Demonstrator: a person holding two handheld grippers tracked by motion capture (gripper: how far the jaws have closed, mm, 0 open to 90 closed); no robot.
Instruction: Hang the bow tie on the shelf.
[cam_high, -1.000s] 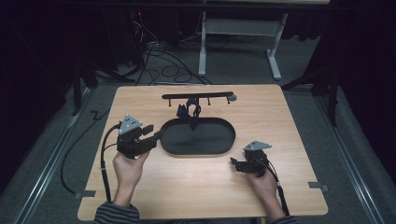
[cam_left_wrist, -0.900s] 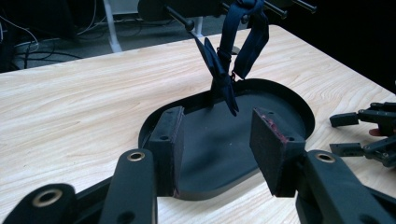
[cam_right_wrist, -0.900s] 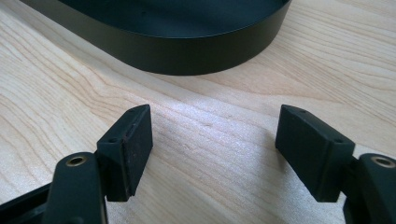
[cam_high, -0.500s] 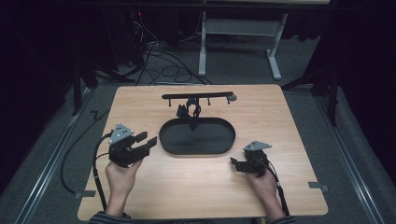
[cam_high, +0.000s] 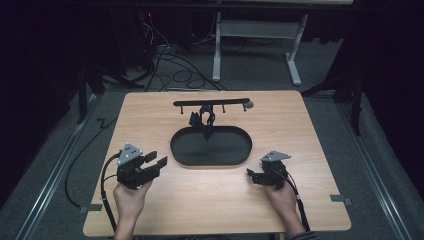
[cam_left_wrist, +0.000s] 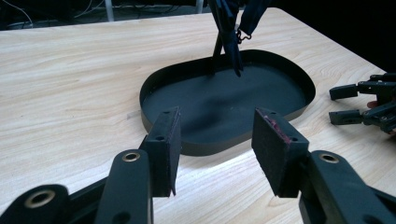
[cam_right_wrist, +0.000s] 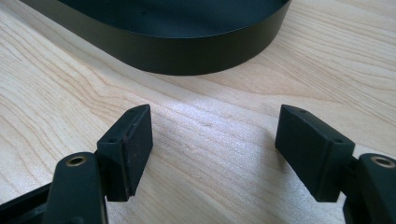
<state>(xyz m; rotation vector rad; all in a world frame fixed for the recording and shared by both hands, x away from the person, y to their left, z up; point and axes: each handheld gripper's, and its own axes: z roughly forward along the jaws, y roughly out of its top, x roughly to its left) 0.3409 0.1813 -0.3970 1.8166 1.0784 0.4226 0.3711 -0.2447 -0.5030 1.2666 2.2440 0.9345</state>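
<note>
Black oval tray (cam_high: 211, 146) mid-bench, hanger stand at its far rim | left tool (cam_high: 154, 165) has drawn back left of tray, jaws just widened, empty | right tool (cam_high: 253, 176) wide, empty, right of tray | likely release finished.

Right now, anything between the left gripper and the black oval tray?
Nothing visible. The left gripper has its jaws open and empty, pointing at the near rim of the black oval tray, with just bare wooden table between them. The stand with dark hanging pieces rises at the tray's far side.
</note>
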